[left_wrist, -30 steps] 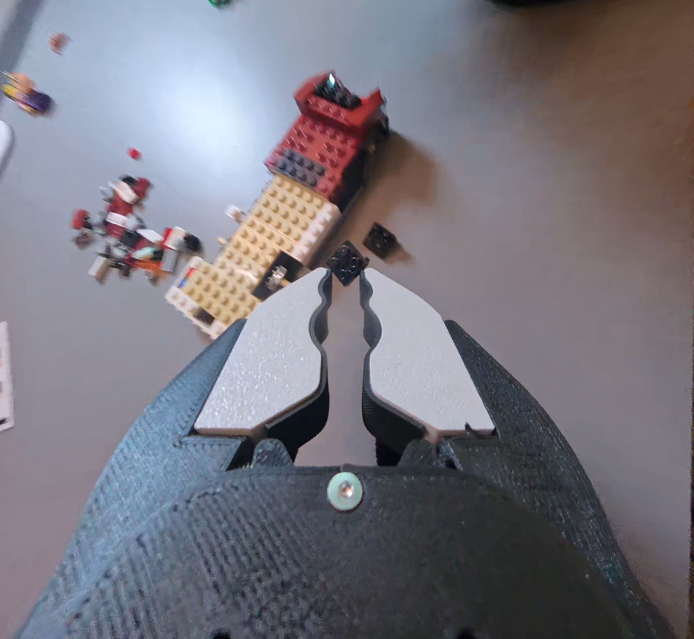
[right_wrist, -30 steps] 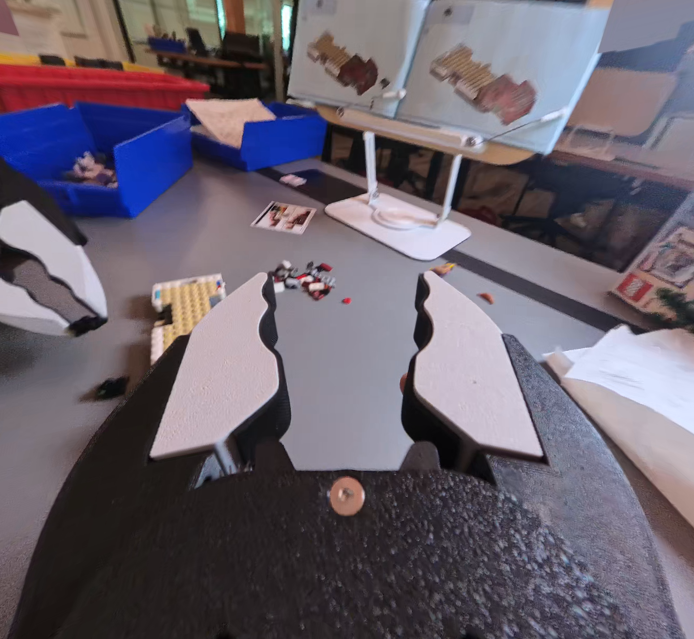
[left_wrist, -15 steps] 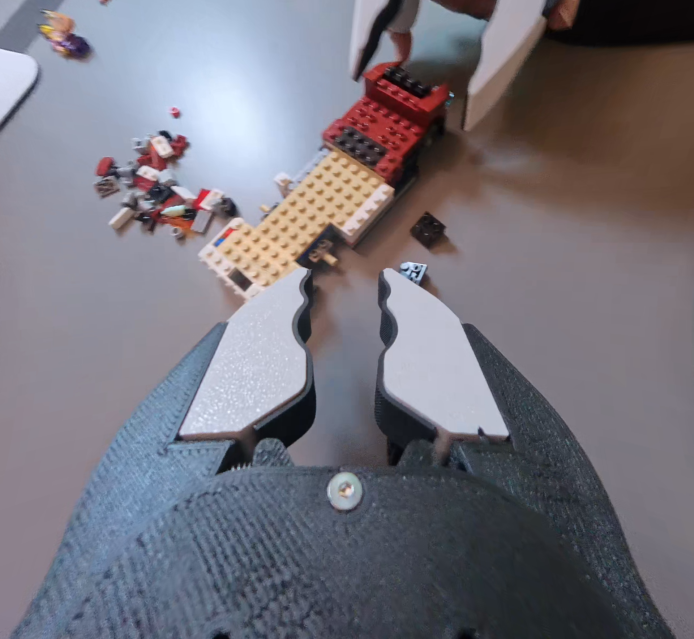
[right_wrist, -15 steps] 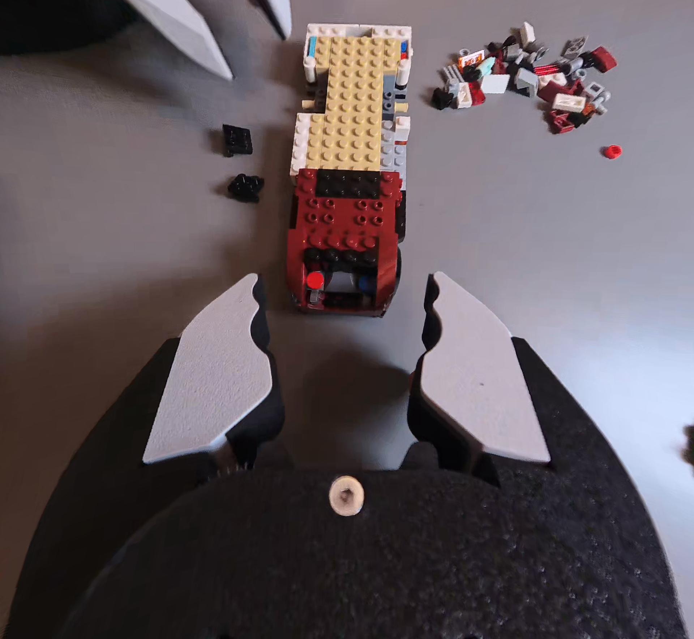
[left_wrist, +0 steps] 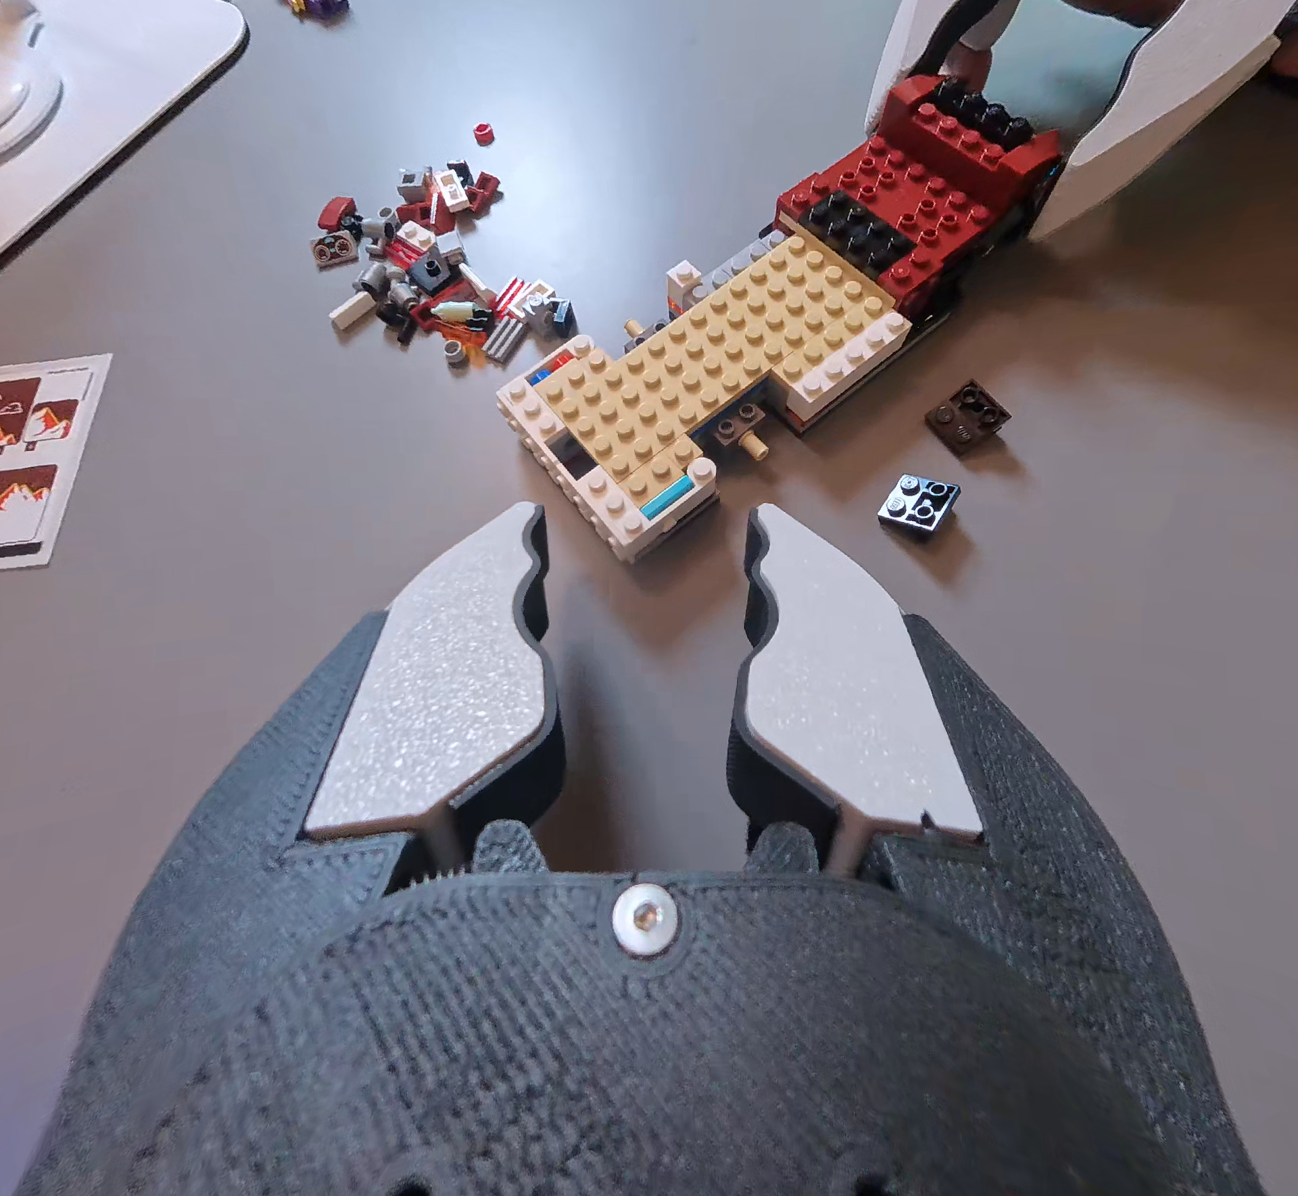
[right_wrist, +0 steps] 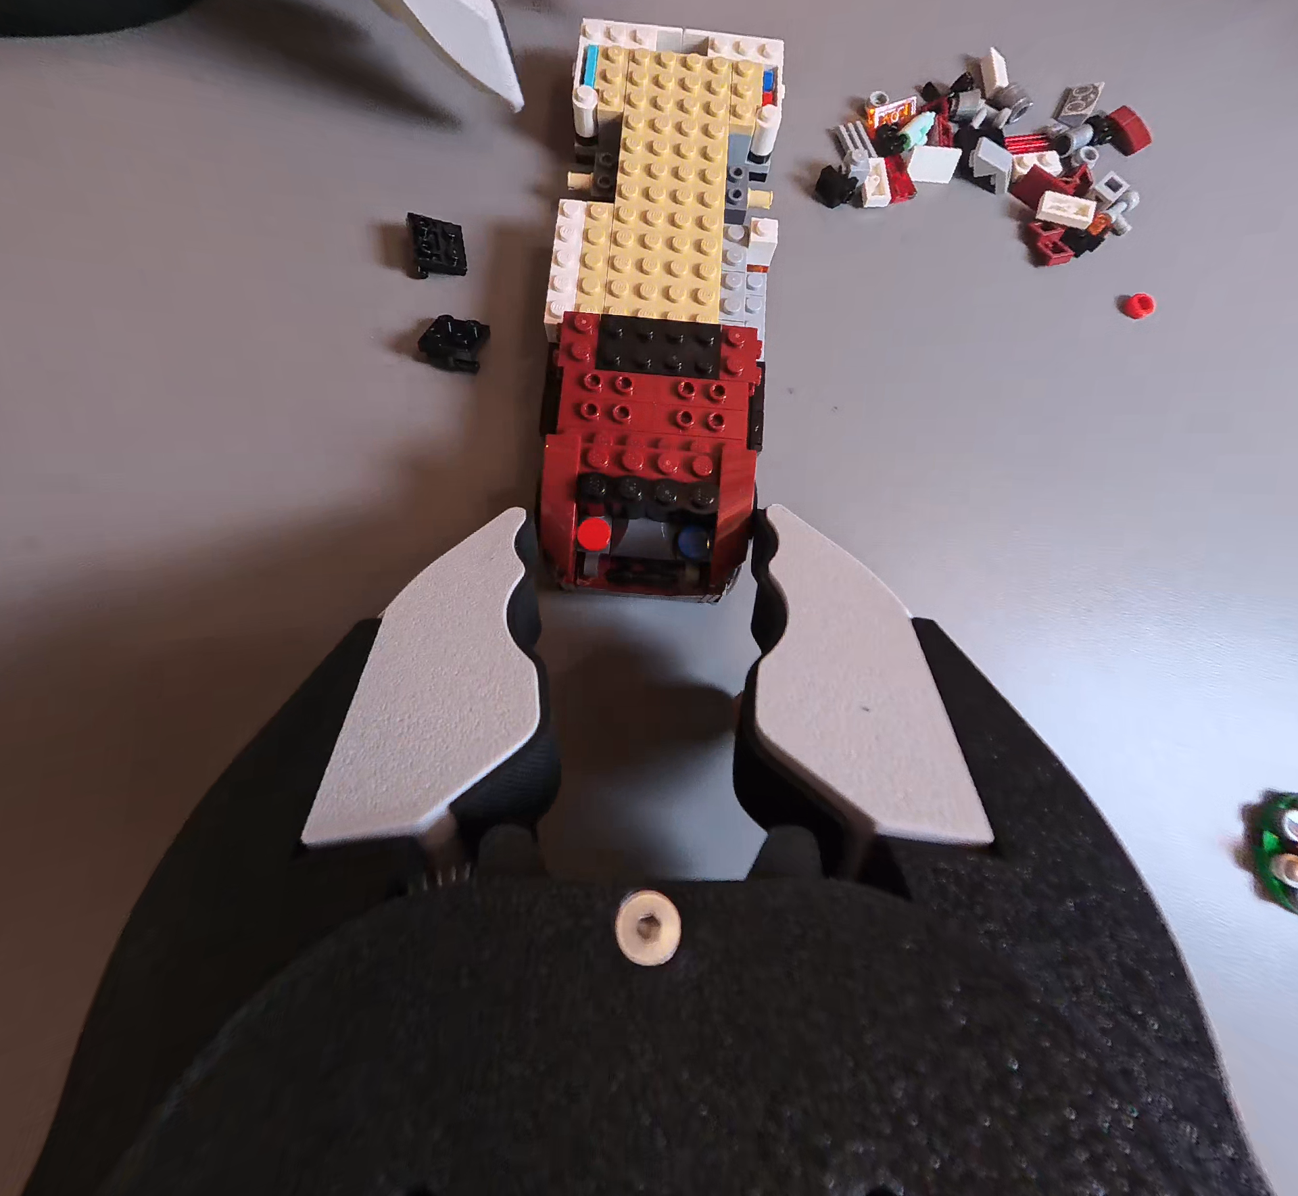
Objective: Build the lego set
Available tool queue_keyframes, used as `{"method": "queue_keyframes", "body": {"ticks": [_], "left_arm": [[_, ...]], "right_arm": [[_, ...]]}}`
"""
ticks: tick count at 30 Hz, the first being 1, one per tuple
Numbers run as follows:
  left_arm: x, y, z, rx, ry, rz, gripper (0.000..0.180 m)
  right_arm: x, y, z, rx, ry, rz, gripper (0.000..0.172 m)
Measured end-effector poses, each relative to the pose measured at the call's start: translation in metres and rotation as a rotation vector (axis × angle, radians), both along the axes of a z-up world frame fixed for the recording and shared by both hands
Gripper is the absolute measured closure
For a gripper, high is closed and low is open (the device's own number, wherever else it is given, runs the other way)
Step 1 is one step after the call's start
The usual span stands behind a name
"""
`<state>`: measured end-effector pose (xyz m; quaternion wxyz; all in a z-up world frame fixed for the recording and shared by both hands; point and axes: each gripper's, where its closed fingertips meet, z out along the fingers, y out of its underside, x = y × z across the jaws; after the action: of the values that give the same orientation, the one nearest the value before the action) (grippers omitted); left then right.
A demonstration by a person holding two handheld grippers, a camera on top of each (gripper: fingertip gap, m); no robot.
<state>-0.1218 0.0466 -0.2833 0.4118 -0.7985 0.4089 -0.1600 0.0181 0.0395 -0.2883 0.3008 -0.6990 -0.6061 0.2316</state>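
We find the right gripper (right_wrist: 643, 530) clamped on the brick truck's (right_wrist: 660, 291) dark-red cab end, the left gripper (left_wrist: 643, 523) apart, bare, near its white rear.

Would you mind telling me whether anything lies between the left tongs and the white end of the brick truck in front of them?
Nothing visible does. The left tongs stand open with only bare grey table between their tips and the white rear corner of the brick truck. The two loose black plates lie off to the right, clear of that path.
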Motion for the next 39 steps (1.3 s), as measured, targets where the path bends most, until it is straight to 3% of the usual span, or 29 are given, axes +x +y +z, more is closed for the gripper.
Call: {"method": "queue_keyframes", "body": {"ticks": [9,39], "left_arm": [[0.001,0.006,-0.004,0.048,0.037,0.024,0.148],[-0.015,0.018,-0.009,0.07,0.066,0.116,0.153]], "right_arm": [[0.0,-0.002,0.0,0.009,-0.009,-0.004,0.113],[-0.015,0.001,0.002,0.005,0.036,-0.002,0.114]]}}
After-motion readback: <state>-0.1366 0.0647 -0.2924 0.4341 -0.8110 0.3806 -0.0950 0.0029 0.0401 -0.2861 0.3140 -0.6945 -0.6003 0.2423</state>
